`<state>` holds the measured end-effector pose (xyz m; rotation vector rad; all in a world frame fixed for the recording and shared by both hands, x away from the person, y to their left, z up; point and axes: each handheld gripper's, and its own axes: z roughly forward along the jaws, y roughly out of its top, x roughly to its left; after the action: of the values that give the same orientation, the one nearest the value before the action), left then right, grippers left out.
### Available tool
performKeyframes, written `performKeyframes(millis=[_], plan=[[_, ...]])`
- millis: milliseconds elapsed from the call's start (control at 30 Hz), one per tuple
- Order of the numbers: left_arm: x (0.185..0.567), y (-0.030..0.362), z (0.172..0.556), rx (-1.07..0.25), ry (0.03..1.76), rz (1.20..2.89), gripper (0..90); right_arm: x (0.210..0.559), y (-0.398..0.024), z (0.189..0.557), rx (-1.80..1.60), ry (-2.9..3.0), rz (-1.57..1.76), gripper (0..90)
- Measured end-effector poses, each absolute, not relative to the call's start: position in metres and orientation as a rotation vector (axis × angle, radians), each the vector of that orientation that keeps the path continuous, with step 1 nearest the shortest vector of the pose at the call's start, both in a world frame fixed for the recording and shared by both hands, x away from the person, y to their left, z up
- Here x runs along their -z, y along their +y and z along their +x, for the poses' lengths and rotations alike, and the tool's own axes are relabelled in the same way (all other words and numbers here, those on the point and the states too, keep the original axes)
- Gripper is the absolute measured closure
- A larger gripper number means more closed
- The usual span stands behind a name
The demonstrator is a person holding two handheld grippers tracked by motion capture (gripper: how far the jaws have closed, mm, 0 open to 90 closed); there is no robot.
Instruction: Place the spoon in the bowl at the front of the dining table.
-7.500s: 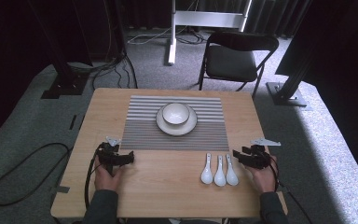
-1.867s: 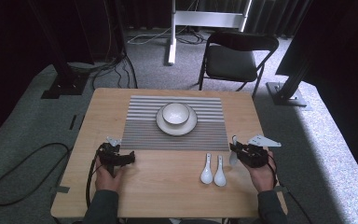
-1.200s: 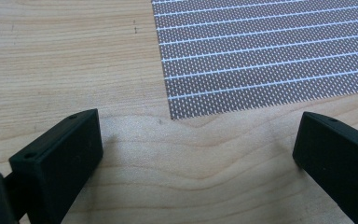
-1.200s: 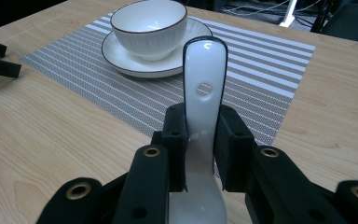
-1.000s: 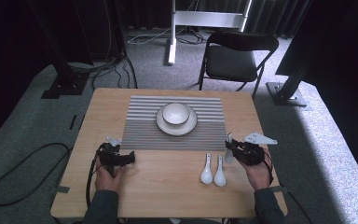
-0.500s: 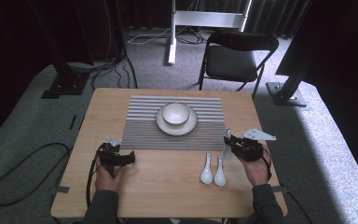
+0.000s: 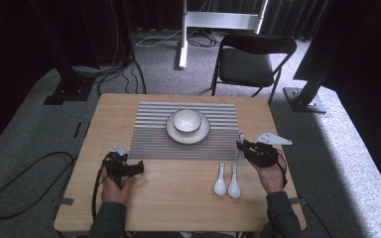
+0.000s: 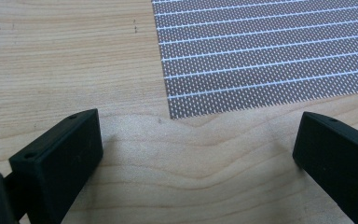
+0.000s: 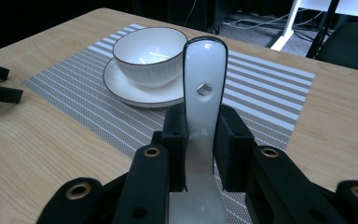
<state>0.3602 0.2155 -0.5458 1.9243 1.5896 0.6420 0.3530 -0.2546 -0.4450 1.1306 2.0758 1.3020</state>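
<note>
A white ceramic spoon (image 9: pixel 204 70) is clamped between the jaws of my right gripper (image 9: pixel 200 128), its handle end with a small hole pointing away toward the bowl. In the high view that right gripper (image 7: pixel 243 148) hangs at the placemat's near right corner, shut on the spoon (image 7: pixel 240 148). Two more white spoons (image 7: pixel 220 181) (image 7: pixel 234 183) lie side by side on the wood in front of the mat. A white bowl (image 7: pixel 187 120) stands on a white plate (image 7: pixel 178 136) mid-mat. My left gripper (image 7: pixel 131 167) rests on the table, its jaws (image 8: pixel 196 140) wide open over bare wood.
The grey striped placemat (image 7: pixel 149 134) covers the table's middle; its near left corner (image 8: pixel 261 60) lies just ahead of the left jaws. A black folding chair (image 7: pixel 250 62) stands beyond the far edge. Cables (image 7: pixel 25 183) trail on the carpet at left.
My right gripper has taken the rightmost of three spoons off the table, lifted it and carried it left toward the placemat corner. The left gripper has stayed put.
</note>
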Motion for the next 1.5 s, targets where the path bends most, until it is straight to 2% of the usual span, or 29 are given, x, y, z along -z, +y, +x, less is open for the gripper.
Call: performKeyframes(millis=[1500], plan=[[0.546, 0.215, 0.36, -0.644, 1.59, 1.921, 1.7, 0.416, -0.216, 0.39, -1.349, 2.089, 1.032, 75.7]])
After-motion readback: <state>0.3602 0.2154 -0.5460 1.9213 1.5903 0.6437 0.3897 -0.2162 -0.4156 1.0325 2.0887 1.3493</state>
